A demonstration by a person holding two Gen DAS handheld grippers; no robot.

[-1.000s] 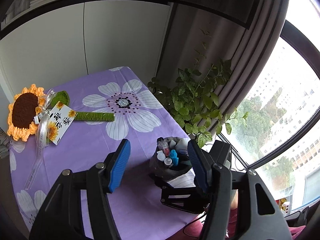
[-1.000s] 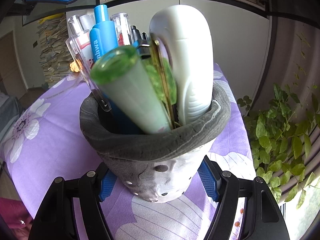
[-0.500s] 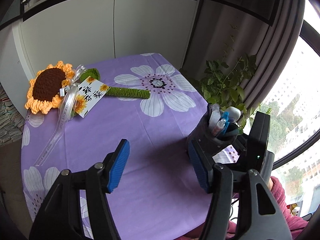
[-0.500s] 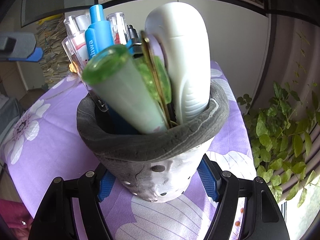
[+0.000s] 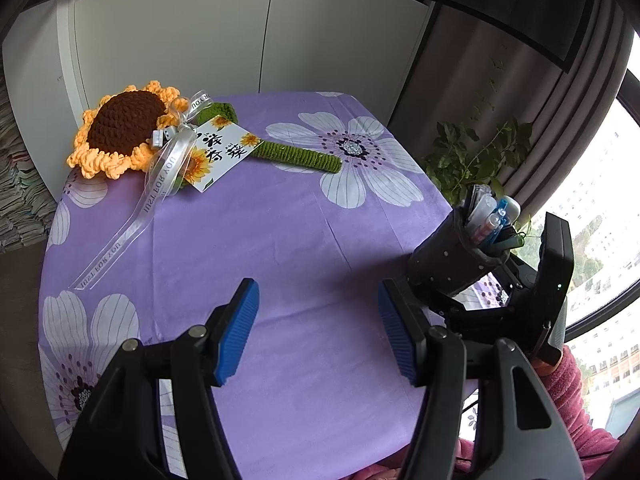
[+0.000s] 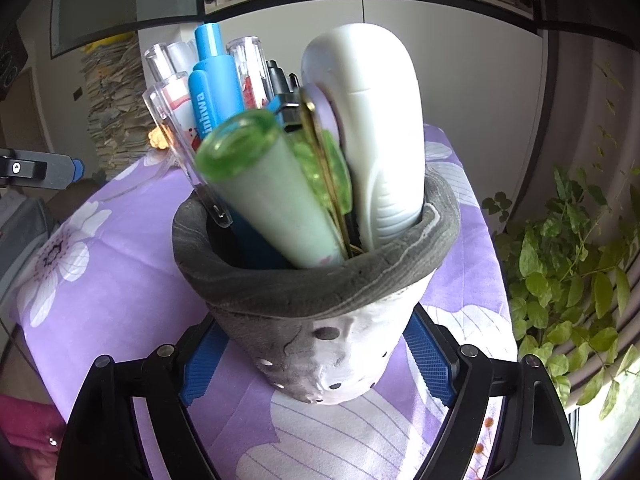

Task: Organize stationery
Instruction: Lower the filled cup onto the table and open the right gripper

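Observation:
A grey felt pen holder (image 6: 316, 320) full of stationery sits between my right gripper's blue pads (image 6: 426, 360). My right gripper (image 6: 316, 364) is shut on its base. Inside it stand a blue pen (image 6: 212, 92), a green-capped tube (image 6: 260, 184), clear pens and a white correction-tape case (image 6: 380, 128). In the left wrist view the holder (image 5: 452, 260) shows at the table's right edge, tilted, held by the right gripper (image 5: 460, 300). My left gripper (image 5: 316, 332) is open and empty above the purple tablecloth (image 5: 260, 240).
A crocheted sunflower (image 5: 124, 132) with a green stem, ribbon and card lies at the table's far left. A potted plant (image 5: 480, 160) and curtain stand past the right edge, by the window. White cabinets stand behind the table.
My left gripper has pulled back and to the left, away from the pen holder, still open. The right gripper keeps its hold on the holder, which has tilted slightly.

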